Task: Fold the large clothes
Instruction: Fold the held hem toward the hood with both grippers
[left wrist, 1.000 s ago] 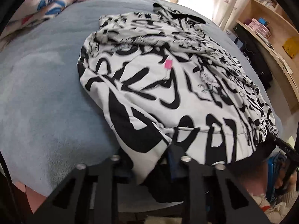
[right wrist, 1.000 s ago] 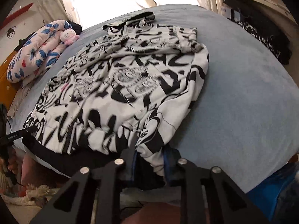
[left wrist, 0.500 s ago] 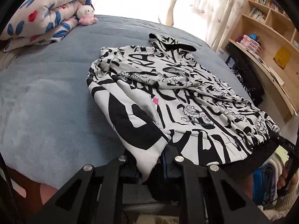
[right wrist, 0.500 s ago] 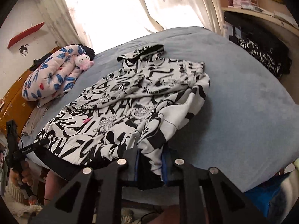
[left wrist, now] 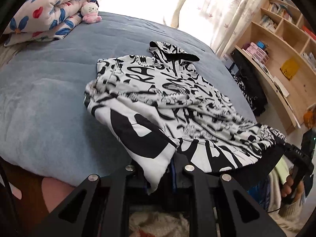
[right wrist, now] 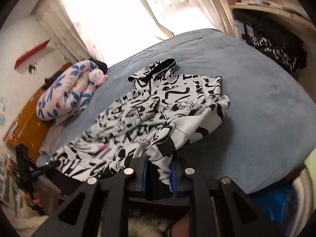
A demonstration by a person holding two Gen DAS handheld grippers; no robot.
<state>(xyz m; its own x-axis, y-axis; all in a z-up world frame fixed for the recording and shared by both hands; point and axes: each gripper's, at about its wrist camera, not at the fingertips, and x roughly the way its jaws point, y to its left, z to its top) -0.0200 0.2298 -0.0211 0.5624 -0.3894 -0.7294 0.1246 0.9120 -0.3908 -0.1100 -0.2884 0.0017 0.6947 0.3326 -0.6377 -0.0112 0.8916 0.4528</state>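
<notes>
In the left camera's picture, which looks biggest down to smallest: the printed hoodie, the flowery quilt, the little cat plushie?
1. Printed hoodie, nearest the camera, so partly inflated.
2. Flowery quilt, cut off by the edge.
3. Cat plushie.
</notes>
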